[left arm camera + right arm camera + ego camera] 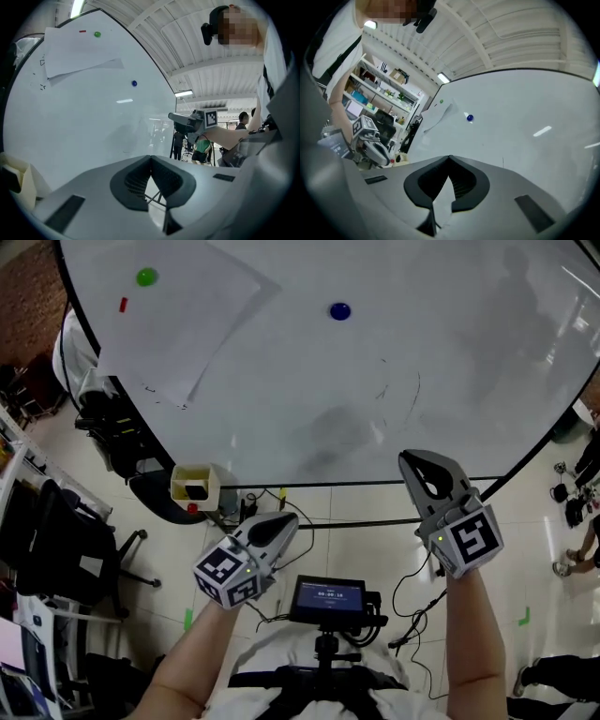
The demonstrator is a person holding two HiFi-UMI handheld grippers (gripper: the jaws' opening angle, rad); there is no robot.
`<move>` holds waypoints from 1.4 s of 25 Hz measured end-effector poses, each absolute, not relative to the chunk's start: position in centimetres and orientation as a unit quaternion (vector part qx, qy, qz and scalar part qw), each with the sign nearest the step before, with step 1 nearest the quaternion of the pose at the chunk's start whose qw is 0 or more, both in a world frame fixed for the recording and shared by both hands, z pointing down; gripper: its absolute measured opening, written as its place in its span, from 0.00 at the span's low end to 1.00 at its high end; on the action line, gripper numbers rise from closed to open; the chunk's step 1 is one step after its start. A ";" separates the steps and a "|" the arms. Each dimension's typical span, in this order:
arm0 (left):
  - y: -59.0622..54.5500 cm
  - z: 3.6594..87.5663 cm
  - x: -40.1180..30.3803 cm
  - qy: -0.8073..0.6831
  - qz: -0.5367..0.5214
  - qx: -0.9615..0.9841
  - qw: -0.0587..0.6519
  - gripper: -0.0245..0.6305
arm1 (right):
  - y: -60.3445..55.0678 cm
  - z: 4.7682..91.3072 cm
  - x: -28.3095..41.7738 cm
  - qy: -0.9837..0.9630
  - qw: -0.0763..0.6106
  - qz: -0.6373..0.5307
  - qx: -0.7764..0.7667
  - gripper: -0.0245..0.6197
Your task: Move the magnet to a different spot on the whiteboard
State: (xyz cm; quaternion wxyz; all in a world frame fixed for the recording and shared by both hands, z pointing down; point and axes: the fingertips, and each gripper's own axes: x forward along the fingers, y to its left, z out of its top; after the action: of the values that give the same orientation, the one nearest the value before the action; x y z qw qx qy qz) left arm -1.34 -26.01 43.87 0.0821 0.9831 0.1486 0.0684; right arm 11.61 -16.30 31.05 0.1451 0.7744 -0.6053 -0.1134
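Whiteboard (469,362), blue magnet (339,310) (well clear of edges), left gripper (289,519), right gripper (406,458), fingers closed, empty

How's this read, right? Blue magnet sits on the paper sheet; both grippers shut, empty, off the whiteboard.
One thing is wrong. The blue magnet sits on the bare whiteboard, right of the paper sheet, not on it; the head view shows it. The left gripper and right gripper are shut, empty, off the whiteboard.

We get bright, even light from ceiling strip lamps (443,78); glare streaks and a soft shadow on the whiteboard (469,381). Gripper views fisheye hard, corners black.
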 end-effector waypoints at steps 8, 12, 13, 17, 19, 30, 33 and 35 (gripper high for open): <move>-21.3 46.0 -2.8 0.147 0.066 0.977 0.136 0.09 | -8.5 39.4 9.7 -0.619 -0.009 0.005 0.785 0.09; -18.6 46.9 -4.3 0.141 0.083 0.978 0.128 0.09 | -5.2 42.1 7.3 -0.622 -0.044 0.039 0.781 0.09; -18.0 47.1 -4.7 0.141 0.087 0.978 0.124 0.09 | -4.5 42.6 6.6 -0.623 -0.050 0.046 0.779 0.09; -15.0 48.0 -6.4 0.149 0.101 0.977 0.115 0.09 | -2.1 44.1 3.6 -0.631 -0.062 0.061 0.771 0.09; -13.7 48.4 -7.2 0.153 0.105 0.976 0.113 0.09 | -1.1 44.7 2.3 -0.635 -0.068 0.066 0.767 0.09; -9.6 49.3 -11.1 0.145 0.104 0.977 0.117 0.09 | 2.2 47.9 -3.5 -0.661 -0.093 0.099 0.738 0.09; -8.8 49.6 -11.5 0.144 0.106 0.977 0.117 0.09 | 2.9 48.1 -4.2 -0.662 -0.098 0.102 0.736 0.09; -8.0 49.4 -11.7 0.145 0.106 0.977 0.114 0.09 | 3.7 48.0 -4.5 -0.662 -0.099 0.101 0.736 0.09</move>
State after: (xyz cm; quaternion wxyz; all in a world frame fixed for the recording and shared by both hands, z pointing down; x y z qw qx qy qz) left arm -11.68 -7.99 49.45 0.1141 0.9770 0.1454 0.1060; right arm -4.54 3.70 48.03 -0.0985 0.7358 -0.6623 0.1012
